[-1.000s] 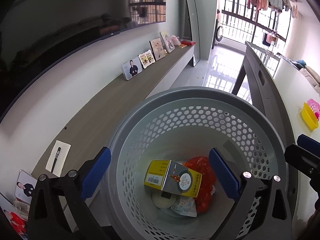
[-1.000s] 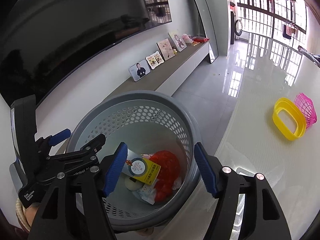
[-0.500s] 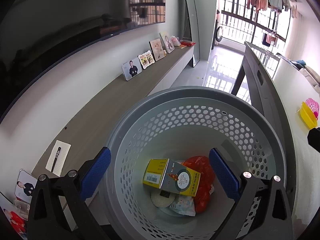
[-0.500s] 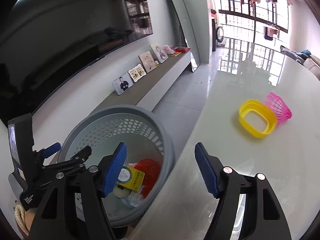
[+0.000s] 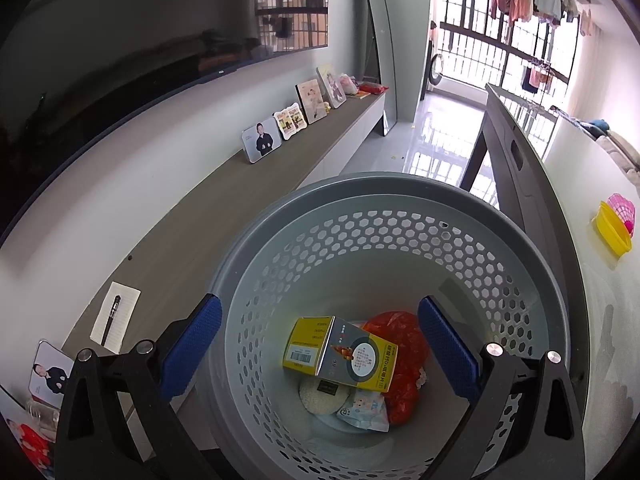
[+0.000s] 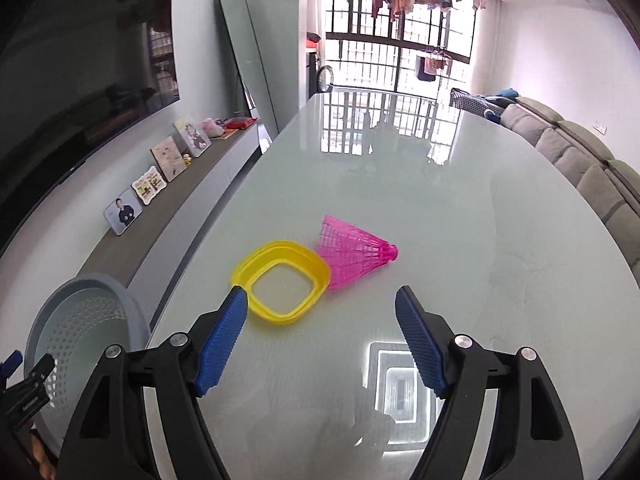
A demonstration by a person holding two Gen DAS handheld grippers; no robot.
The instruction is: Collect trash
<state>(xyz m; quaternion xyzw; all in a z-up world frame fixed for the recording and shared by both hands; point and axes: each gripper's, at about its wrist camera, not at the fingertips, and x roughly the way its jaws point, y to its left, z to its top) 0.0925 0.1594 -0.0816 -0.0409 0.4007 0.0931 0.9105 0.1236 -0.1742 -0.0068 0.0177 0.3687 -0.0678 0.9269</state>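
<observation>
The left claw [image 5: 320,340] hangs above the grey perforated basket [image 5: 400,216], its blue pads spread wide with nothing between them; one pad sits over the basket's near rim and the other over its inside. At the bottom of the basket lie a yellow carton [image 5: 340,354], a crumpled red wrapper [image 5: 404,360] just beside and partly under it, a round white disc [image 5: 322,398] and a small pale packet [image 5: 366,412] below the carton. The basket stands just beside the edge of the glossy white table [image 6: 400,184], between it and a low shelf [image 5: 224,208] along the wall that carries a row of photo frames [image 5: 262,145] and a notepad with a pen [image 5: 115,316]. The right claw [image 6: 322,336] hovers over the table, its jaws also wide apart and holding nothing. Ahead of it on the table rest a yellow plastic ring [image 6: 280,282], of rounded square shape, near the left pad's tip, and a pink shuttlecock [image 6: 354,258] lying on its side, its skirt touching or overlapping the ring's far edge. In the right wrist view the basket shows at lower left, off the table's edge. A grey sofa [image 6: 580,164] lines the far right side.
</observation>
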